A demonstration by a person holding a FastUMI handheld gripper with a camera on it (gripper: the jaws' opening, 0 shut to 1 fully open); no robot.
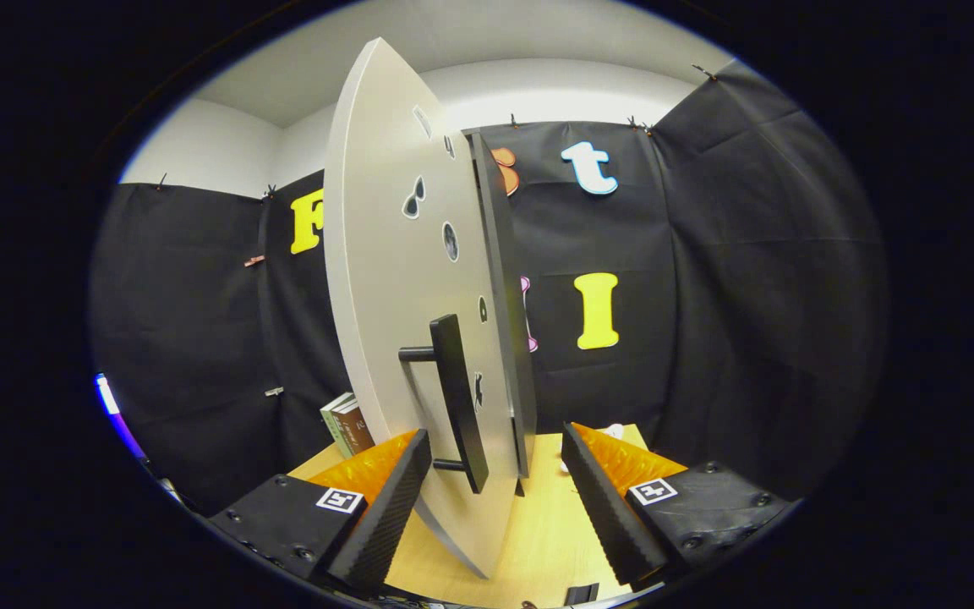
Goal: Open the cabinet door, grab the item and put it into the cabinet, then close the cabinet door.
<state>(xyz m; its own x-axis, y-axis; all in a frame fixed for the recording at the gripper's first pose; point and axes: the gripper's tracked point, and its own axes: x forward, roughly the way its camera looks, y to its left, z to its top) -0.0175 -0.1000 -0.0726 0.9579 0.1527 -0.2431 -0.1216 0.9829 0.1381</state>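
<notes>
Door (394, 279) of the cabinet stands swung out, edge toward me, its black bar handle (457, 402) sitting between my tool (495, 474) fingers, nearer the left one. Tool is released, fingers spread wide, neither pressing the handle, so I judge I'm either lining up to pull or just letting go. Books (348, 423) stand on the wooden surface (538, 524) beyond the door's left side; likely the item to grab. Cabinet interior hidden behind the door.

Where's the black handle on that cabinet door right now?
The black handle stands upright on the white cabinet door, between the open gripper fingers, nearer the left one, untouched.
</notes>
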